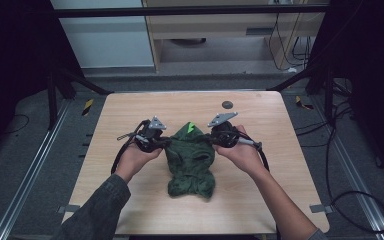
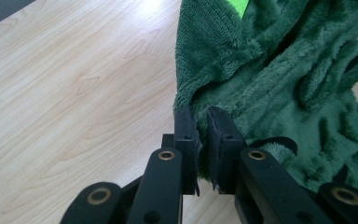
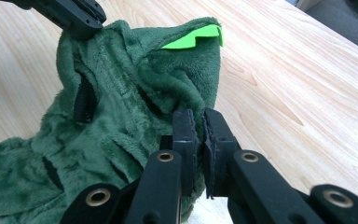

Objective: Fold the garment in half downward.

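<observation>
Green fleece garment [image 1: 190, 161] lies approx. mid-table on a light wooden table [image 1: 260, 200], bunched and wrinkled, w/ a bright lime-green patch [image 1: 191, 128] at its far end. Person's forearms come in from the near edge, one gripper in each hand, either side of the garment's far half.

Left gripper [image 1: 162, 144] sits at the garment's left edge. In the left gripper view its two black jaws are pressed nearly together, pinching a fold of fleece [image 2: 204, 108] at the fabric's border; bare wood to one side, rest of the garment to the other.

Right gripper [image 1: 214, 138] sits at the garment's right edge, opp. the left one. In the right gripper view its jaws are likewise clamped tight on a ridge of fleece [image 3: 196, 106], just below the lime patch [image 3: 193, 37].

Small dark round disc [image 1: 227, 104] rests on the table beyond the garment, well apart from it.
</observation>
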### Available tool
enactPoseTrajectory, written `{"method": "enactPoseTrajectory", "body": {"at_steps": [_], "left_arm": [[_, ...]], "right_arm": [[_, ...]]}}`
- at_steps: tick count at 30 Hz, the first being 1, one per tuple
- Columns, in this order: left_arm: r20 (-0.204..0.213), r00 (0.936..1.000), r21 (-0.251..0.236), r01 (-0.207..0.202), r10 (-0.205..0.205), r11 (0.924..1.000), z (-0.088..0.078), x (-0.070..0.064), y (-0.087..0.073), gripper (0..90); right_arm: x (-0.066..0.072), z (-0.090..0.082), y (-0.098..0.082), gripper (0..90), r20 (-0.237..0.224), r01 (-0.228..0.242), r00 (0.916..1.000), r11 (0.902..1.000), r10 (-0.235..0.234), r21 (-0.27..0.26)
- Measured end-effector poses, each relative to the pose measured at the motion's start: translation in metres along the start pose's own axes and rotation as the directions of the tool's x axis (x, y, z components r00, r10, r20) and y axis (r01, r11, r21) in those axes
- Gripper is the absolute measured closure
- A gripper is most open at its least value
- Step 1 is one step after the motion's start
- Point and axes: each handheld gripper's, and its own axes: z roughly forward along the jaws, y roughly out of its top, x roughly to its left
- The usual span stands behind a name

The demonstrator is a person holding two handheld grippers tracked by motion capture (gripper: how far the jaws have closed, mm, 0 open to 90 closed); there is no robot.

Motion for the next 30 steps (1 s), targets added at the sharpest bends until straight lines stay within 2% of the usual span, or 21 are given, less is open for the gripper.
{"method": "enactPoseTrajectory", "body": {"at_steps": [7,19,25,30], "left_arm": [[-0.01,0.9997,0.006,-0.024,0.024,0.9997,-0.002,-0.003,0.002,82.9],[-0.036,0.9992,-0.003,-0.016,0.016,0.9999,0.001,0.002,0.016,83.0],[-0.038,0.9989,-0.006,-0.028,0.028,0.9996,-0.001,-0.003,0.012,82.8],[-0.029,0.9988,-0.012,-0.04,0.039,0.9991,-0.005,-0.009,0.006,82.6]], "right_arm": [[0.002,-0.001,0.0,84.7,0.003,0.012,0.9999,0.9999,-0.012,0.0],[-0.016,0.003,0.016,84.8,0.029,-0.02,0.9994,0.9998,0.02,0.0],[-0.011,0.0,0.014,84.8,0.028,0.0,0.9996,1.0,0.0,0.002],[-0.002,-0.005,0.007,84.6,0.026,0.01,0.9996,0.9998,-0.01,-0.015]]}}
